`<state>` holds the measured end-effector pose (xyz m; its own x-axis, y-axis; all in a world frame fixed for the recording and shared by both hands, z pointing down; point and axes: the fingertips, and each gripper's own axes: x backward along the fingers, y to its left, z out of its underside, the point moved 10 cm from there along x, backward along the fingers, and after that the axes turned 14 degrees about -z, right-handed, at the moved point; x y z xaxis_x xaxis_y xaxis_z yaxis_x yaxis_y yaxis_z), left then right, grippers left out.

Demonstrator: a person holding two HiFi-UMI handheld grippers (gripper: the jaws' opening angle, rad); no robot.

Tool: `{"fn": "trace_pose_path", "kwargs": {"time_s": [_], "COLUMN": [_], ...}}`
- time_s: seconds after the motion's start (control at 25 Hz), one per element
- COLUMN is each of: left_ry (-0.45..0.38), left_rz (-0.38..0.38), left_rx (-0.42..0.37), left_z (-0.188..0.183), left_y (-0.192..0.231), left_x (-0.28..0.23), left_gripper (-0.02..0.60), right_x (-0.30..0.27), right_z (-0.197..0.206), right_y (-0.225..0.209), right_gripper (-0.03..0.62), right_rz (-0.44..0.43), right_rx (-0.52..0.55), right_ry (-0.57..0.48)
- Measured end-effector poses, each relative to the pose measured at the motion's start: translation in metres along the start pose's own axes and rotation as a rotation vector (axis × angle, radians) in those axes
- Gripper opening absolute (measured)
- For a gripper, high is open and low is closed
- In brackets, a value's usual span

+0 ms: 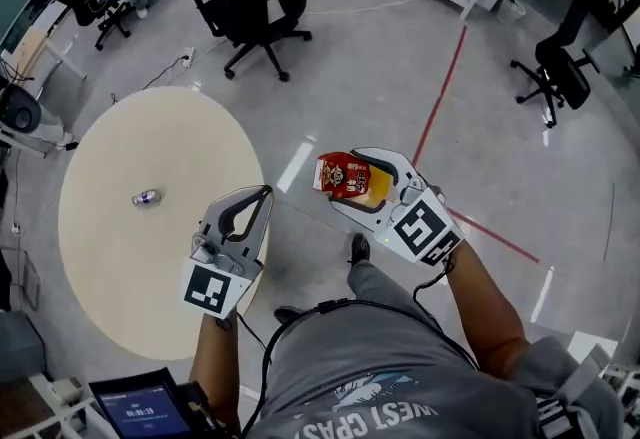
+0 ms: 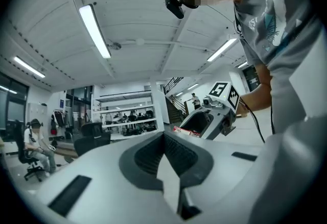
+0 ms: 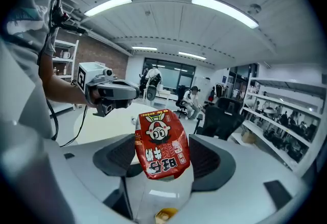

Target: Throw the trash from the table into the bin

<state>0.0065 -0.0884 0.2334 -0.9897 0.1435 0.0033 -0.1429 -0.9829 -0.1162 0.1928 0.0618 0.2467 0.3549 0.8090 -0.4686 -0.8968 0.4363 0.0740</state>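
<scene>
Packet [image 3: 161, 144] juts lengthwise out of right claw [image 1: 348, 180].

The grey shirt [image 1: 385, 414] carries white print across it: "WEST" is clear, and the second word seems to be "COAST". The red packet [image 3: 161, 144] shows a cartoon face and large white Chinese characters, which I cannot read with certainty. The small screen [image 1: 140, 414] shows pale digits, too small to read.
</scene>
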Motion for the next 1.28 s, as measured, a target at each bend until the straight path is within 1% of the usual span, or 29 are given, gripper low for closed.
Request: {"fn": "trace_pose_path", "kwargs": {"time_s": [0.08, 0.24, 0.4, 0.52, 0.64, 0.76, 0.84, 0.96, 1.04, 1.28], "left_ry": [0.022, 0.05, 0.13, 0.194, 0.241, 0.285, 0.323, 0.392, 0.418, 0.484], "left_rz": [0.06, 0.161, 0.265, 0.311, 0.33, 0.335, 0.338, 0.342, 0.339, 0.349], "left_rx": [0.013, 0.04, 0.053, 0.063, 0.089, 0.122, 0.136, 0.139, 0.143, 0.139], "left_z": [0.02, 0.075, 0.125, 0.179, 0.228, 0.268, 0.303, 0.355, 0.384, 0.451], "left_y": [-0.01, -0.023, -0.062, -0.081, -0.088, -0.097, -0.105, -0.112, -0.115, -0.129], "left_x": [-0.044, -0.094, -0.155, -0.196, -0.224, -0.24, -0.252, -0.267, -0.277, -0.298], "left_gripper": [0.043, 0.043, 0.043, 0.043, 0.043, 0.043, 0.043, 0.043, 0.043, 0.043], "right_x": [0.008, -0.004, 0.01, 0.002, -0.015, -0.025, -0.032, -0.047, -0.058, -0.083], "right_z": [0.03, 0.089, 0.166, 0.23, 0.281, 0.322, 0.357, 0.406, 0.434, 0.503], "right_y": [-0.025, -0.046, -0.073, -0.097, -0.116, -0.126, -0.134, -0.145, -0.153, -0.162], "right_gripper": [0.339, 0.339, 0.339, 0.339, 0.339, 0.339, 0.339, 0.339, 0.339, 0.339], "right_rz": [0.029, 0.071, 0.108, 0.122, 0.128, 0.129, 0.132, 0.133, 0.13, 0.102], "right_rx": [-0.051, -0.135, -0.261, -0.343, -0.403, -0.452, -0.489, -0.538, -0.559, -0.625], "right_ry": [0.005, 0.017, 0.033, 0.049, 0.062, 0.074, 0.08, 0.088, 0.094, 0.109]}}
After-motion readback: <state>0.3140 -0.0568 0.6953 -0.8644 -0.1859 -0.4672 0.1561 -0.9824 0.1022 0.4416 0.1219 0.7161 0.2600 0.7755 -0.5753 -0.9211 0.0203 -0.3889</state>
